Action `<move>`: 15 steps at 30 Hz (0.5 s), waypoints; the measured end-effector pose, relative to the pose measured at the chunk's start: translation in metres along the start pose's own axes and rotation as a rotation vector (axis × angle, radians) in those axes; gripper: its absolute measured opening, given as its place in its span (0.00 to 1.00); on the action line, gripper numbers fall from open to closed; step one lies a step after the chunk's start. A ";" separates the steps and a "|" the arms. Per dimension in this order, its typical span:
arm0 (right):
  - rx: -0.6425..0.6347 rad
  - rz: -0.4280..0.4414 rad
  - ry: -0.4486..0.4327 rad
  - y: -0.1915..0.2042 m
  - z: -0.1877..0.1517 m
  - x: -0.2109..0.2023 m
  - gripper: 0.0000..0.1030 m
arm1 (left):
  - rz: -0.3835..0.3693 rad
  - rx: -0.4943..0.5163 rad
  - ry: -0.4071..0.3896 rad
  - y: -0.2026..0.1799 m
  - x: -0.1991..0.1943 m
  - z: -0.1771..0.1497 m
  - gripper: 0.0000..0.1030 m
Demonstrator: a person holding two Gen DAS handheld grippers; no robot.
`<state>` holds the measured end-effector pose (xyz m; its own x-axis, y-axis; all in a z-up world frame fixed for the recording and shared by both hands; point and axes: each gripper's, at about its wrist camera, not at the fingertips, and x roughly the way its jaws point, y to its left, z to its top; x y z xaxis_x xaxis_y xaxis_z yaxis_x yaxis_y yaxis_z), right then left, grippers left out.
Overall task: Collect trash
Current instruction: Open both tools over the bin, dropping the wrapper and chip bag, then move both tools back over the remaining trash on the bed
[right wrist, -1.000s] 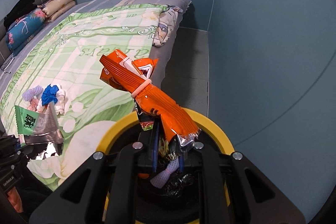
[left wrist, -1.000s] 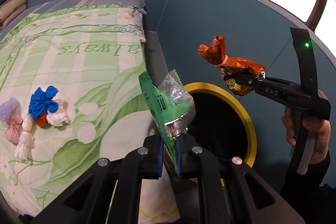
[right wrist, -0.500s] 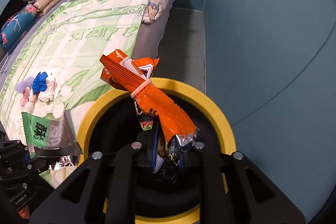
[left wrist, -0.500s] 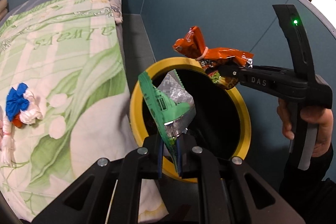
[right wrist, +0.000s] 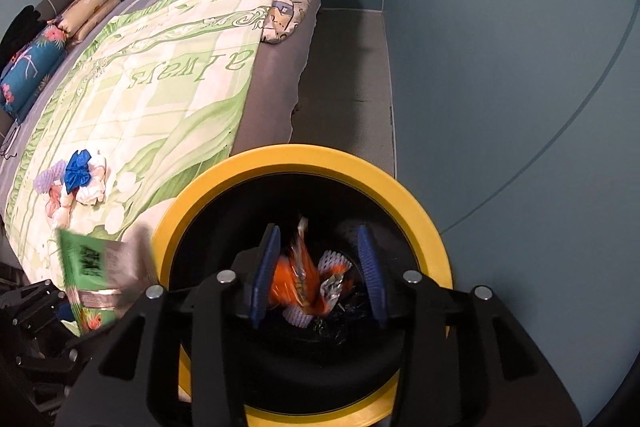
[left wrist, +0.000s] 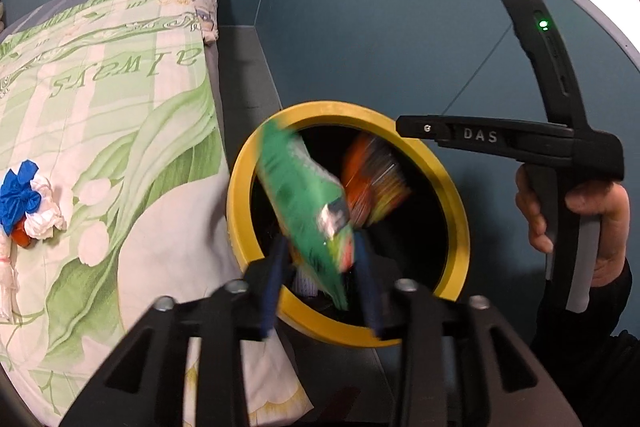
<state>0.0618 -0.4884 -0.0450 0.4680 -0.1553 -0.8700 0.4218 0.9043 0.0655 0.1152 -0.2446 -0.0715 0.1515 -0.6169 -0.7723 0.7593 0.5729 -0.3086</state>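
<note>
A black bin with a yellow rim [left wrist: 452, 195] stands on the floor beside the bed. My left gripper [left wrist: 320, 287] hangs over its near edge with its jaws opening. A blurred green snack wrapper [left wrist: 304, 203] sits loose between the blue pads, tipping into the bin. My right gripper [right wrist: 318, 269] is above the bin's mouth [right wrist: 404, 195], also opening. The orange wrapper [right wrist: 292, 283] has dropped clear of its pads and lies on other trash inside. In the left wrist view that orange wrapper [left wrist: 372, 183] is a blur inside the bin, below the right gripper [left wrist: 404, 126].
A small heap of blue, white and pink trash [right wrist: 80, 179] lies on the green quilt [left wrist: 120, 99]. Pillows [right wrist: 36, 67] are at the head of the bed. A grey floor strip [right wrist: 348, 87] runs between bed and blue wall. A hand [left wrist: 580, 219] holds the right gripper's handle.
Both grippers went from shut to open. The orange wrapper fell from the right gripper into the bin. The green wrapper came loose and tilts downward. Both grippers have come lower over the bin.
</note>
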 end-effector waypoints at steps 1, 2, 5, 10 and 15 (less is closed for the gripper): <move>0.005 0.000 -0.004 -0.002 0.001 -0.001 0.40 | 0.000 0.004 -0.005 -0.001 -0.002 0.000 0.38; 0.010 0.000 -0.008 -0.003 0.001 -0.003 0.42 | 0.003 0.008 -0.011 -0.002 -0.004 -0.001 0.40; 0.025 0.000 -0.024 -0.009 0.003 -0.008 0.43 | -0.002 0.001 -0.023 0.001 -0.009 -0.001 0.46; 0.046 0.022 -0.069 -0.011 0.006 -0.020 0.48 | 0.022 -0.018 -0.053 0.012 -0.022 0.000 0.58; 0.043 0.071 -0.142 0.002 0.012 -0.036 0.54 | 0.089 -0.060 -0.119 0.033 -0.051 0.000 0.70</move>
<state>0.0551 -0.4858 -0.0080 0.6015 -0.1488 -0.7849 0.4149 0.8978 0.1478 0.1327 -0.1941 -0.0422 0.2931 -0.6195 -0.7283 0.7011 0.6572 -0.2768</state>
